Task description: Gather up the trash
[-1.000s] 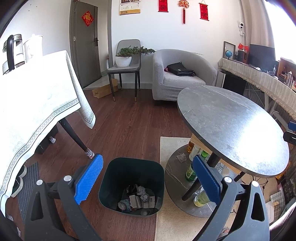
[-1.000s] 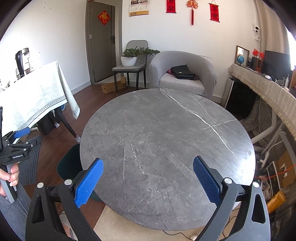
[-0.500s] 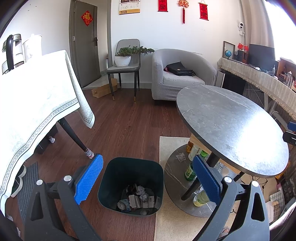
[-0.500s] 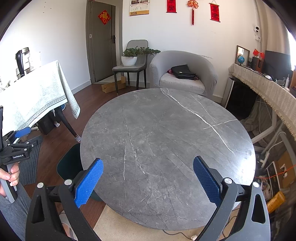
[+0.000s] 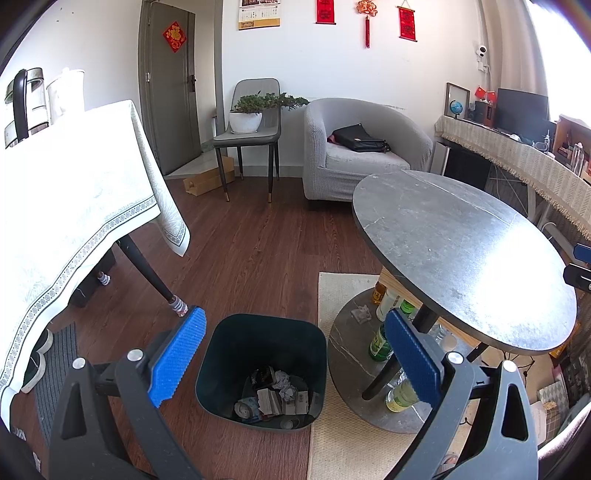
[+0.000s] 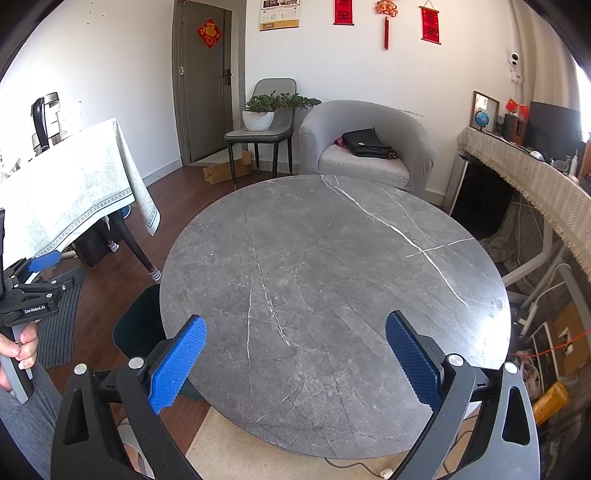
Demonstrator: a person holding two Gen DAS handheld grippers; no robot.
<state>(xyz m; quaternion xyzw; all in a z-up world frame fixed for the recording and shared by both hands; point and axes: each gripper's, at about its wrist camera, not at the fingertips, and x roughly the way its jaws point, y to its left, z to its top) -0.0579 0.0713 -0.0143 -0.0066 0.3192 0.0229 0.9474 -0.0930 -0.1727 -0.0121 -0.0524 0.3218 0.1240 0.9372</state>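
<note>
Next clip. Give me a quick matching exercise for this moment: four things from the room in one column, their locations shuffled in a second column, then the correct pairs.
Things:
1. black bag
2. potted plant
3. bottles
4. dark bin

Places:
A. on the floor beside the rug
B. on the grey armchair
C. under the round table
D. on the chair by the door

Pairs: 1-B, 2-D, 3-C, 4-A

A home living room. A grey armchair sits at 12 o'clock, with a potted plant on a chair beside it. Red hangings decorate the wall; a wood floor spreads below.
</note>
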